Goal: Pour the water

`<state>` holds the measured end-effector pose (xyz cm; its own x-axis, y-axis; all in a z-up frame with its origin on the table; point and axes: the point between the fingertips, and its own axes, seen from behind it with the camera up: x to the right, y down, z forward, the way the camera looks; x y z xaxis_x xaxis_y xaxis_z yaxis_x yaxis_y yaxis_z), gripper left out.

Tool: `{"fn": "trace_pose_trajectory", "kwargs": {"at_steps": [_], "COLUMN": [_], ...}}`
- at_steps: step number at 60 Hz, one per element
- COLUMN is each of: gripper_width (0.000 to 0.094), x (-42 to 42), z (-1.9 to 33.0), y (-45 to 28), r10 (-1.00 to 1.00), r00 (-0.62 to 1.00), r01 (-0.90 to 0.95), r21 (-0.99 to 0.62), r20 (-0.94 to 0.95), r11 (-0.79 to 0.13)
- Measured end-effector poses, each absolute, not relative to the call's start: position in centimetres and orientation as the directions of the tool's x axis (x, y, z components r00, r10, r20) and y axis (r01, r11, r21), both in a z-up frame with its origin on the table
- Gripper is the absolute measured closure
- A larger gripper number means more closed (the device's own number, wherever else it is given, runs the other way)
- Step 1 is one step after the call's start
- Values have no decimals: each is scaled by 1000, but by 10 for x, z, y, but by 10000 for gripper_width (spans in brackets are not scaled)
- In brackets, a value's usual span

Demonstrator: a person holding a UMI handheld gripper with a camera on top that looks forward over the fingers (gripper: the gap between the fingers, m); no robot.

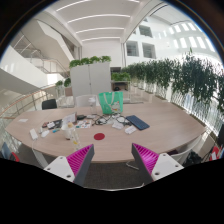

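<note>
My gripper is open and empty, its two pink-padded fingers spread wide above the near edge of a large oval wooden table. Nothing stands between the fingers. Far ahead on the table lie a cluster of small items, a red round object, a green bag-like thing and a dark flat book or tablet. I cannot make out a bottle, a jug or a cup among them from here.
Chairs stand round the table. A row of tall green plants runs along the right. White cabinets stand behind the table. Dark floor shows below the table's near edge.
</note>
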<state>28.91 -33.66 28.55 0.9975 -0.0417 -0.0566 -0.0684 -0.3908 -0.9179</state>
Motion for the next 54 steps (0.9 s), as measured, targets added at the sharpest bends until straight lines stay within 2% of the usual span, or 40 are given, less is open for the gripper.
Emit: {"fn": "trace_pose_trajectory", "kwargs": {"at_steps": [5,7,8,20,27,41,54], "gripper_width": [108,108,110,109,107,112,121], "x": [284,289,274,198,152,70,59], "z": [278,287,277,257,230,167,108], "y": [-351,-345,-351,-355,-341,-232,-106], "r10": [-67,-72,-74,-85,-83,-4,-48], "r00": [997,996,996,994,995,999,999], "r01": [-67,-70,-75,-98,-81,-31,-9], "r21": [-926,-928,-930,-950,-953,-968,-984], "r20": [-46,-46,-51,-75,-59,-31,-1], "r11": [-372,-366,-361,-296,-291,-247,-179]}}
